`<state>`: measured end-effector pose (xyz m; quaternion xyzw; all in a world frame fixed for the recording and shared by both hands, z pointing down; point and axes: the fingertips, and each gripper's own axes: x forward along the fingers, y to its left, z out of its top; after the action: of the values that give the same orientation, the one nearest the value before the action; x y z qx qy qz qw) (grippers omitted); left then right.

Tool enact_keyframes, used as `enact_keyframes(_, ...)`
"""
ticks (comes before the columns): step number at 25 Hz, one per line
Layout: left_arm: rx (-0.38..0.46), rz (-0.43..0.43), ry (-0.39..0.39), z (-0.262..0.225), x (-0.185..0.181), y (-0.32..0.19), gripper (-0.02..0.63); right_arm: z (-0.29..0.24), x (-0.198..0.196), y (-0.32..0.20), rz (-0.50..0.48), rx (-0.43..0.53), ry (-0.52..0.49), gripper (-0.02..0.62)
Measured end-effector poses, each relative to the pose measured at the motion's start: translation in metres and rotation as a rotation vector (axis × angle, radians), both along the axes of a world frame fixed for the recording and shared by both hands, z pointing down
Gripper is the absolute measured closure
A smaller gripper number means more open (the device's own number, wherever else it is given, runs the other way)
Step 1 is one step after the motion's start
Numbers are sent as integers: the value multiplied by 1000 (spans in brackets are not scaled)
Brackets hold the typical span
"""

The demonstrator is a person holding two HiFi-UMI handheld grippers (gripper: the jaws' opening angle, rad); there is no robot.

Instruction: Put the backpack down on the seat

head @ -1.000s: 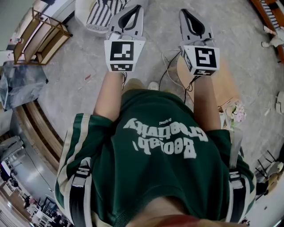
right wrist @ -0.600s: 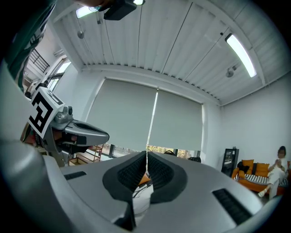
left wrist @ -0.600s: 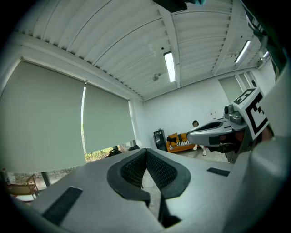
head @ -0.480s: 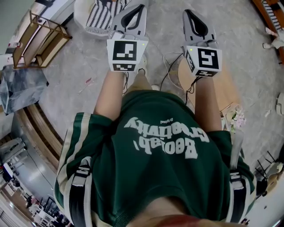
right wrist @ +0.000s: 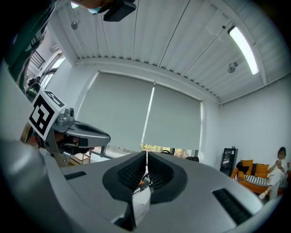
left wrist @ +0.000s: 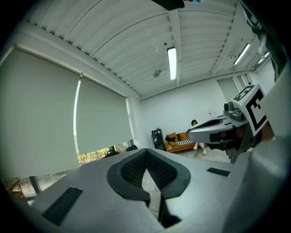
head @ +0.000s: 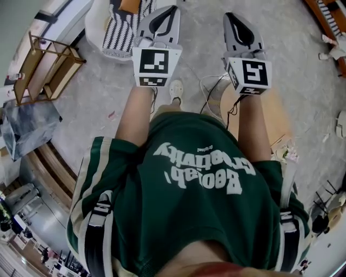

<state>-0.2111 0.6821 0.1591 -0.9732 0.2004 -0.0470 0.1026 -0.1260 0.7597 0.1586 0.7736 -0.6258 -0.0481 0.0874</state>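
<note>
Only the straps of the backpack show, black and grey, running over both shoulders of the green shirt. The seat is a white round chair holding a striped cushion, at the top left of the head view. My left gripper reaches out level with its tip beside the cushion's right edge, jaws shut and empty. My right gripper is held parallel to it over bare floor, also shut with nothing between the pads. Each gripper shows from the side in the other's view.
A wooden shelf rack stands at the left. A round wooden table with cables lies under my right arm. A light shoe steps on the grey floor. An orange sofa and a seated person are across the room.
The floor, chair and rack have slid down the head view, so the chair with the striped cushion is nearer. A foot has stepped forward. Both grippers stay shut and side by side.
</note>
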Motion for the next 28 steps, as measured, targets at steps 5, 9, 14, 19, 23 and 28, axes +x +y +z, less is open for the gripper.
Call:
enact_keyframes(5, -10, 34, -2, 3, 34, -73, 589, 1, 34, -69, 42, -4, -3, 558)
enact_keyframes(9, -7, 61, -1, 4, 55, -118, 589, 3, 53, -114, 68, -5, 2, 558)
enact_keyframes(14, 2, 86, 0, 6, 72, -157, 589, 7, 71, -151, 93, -3, 1, 558)
enact_keyframes(19, -5, 85, 9, 6, 88, -191, 589, 9, 86, -177, 104, -12, 6, 558)
enact_keyframes(23, -9, 82, -3, 10, 110, -214, 589, 14, 108, -195, 109, -16, -7, 558)
enact_keyframes(28, -9, 74, -21, 18, 148, -245, 589, 24, 145, -228, 91, -26, -10, 558)
